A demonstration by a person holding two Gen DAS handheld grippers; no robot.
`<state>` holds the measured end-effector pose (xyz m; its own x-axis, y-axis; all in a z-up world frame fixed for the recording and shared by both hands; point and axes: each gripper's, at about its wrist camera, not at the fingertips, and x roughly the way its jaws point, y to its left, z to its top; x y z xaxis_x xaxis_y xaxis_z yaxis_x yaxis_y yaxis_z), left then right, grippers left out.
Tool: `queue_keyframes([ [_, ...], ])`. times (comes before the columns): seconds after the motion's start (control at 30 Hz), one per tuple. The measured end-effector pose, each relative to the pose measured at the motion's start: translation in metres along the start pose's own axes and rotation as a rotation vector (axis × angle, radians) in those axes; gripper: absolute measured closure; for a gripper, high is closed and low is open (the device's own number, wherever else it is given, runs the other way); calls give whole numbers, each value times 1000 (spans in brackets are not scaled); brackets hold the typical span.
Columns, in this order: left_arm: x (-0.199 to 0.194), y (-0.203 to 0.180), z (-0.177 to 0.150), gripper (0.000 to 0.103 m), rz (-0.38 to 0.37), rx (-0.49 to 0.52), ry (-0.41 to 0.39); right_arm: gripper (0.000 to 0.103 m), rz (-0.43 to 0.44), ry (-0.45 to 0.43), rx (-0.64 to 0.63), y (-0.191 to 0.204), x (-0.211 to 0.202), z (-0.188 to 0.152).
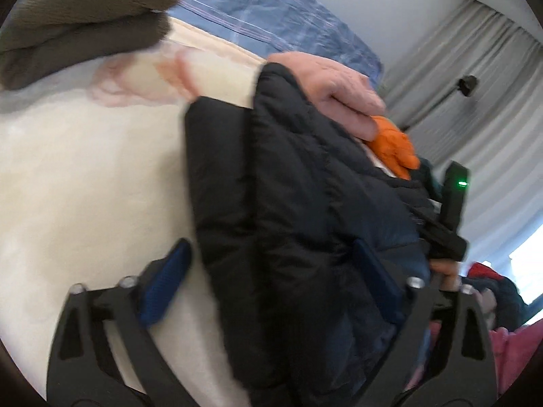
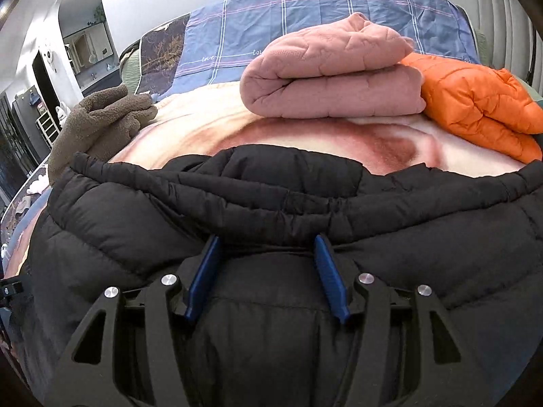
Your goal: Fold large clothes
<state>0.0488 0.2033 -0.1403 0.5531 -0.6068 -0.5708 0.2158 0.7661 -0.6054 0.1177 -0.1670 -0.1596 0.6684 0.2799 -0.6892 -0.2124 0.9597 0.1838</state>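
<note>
Right gripper (image 2: 268,261) sits low over the black puffer jacket (image 2: 271,203), blue pads (image 2: 203,278) partly apart with a bunched fold of the jacket's padded fabric between them; pads look pressed into the fabric, so I read it as gripping the jacket. Jacket fills the near half of the right wrist view, spread wide across the bed, elastic hem running left to right just past the fingertips. Left gripper (image 1: 271,271) has its jaws wide apart: left pad (image 1: 166,281) is over bare blanket (image 1: 85,176), right pad sits against the jacket, and a thick folded edge of the black jacket (image 1: 288,203) lies between them, not clamped. That view is motion-blurred, so contact on the right pad is hard to confirm. Past the jacket in the left view, a bare hand (image 1: 332,88) rests on top of the black fabric, an orange piece showing just under its fingers. Further out on the bed: brown fleece garment (image 2: 101,118) at left, near the jacket's left edge; a folded pink quilted garment (image 2: 332,78) in the middle, apart from the black jacket; a folded orange puffer jacket (image 2: 482,108) touching the pink one on its right. Behind them, a blue plaid cover (image 2: 305,10) against the wall; grey curtains (image 1: 475,84) at right in the left view.
</note>
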Motion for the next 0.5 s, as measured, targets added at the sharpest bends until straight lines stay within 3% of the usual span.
queue_keyframes([
  [0.03, 2, -1, 1, 33, -29, -1, 12, 45, 1, -1, 1, 0, 0, 0],
  [0.13, 7, -6, 3, 55, -44, 18, 31, 45, 3, -2, 5, -2, 0, -1],
  [0.23, -1, -18, 5, 70, -45, 48, 14, 45, 5, -3, 6, -2, 0, 0],
  [0.5, -26, -85, 35, 80, -68, 276, -24, 44, 51, -9, 41, -9, -2, -1],
])
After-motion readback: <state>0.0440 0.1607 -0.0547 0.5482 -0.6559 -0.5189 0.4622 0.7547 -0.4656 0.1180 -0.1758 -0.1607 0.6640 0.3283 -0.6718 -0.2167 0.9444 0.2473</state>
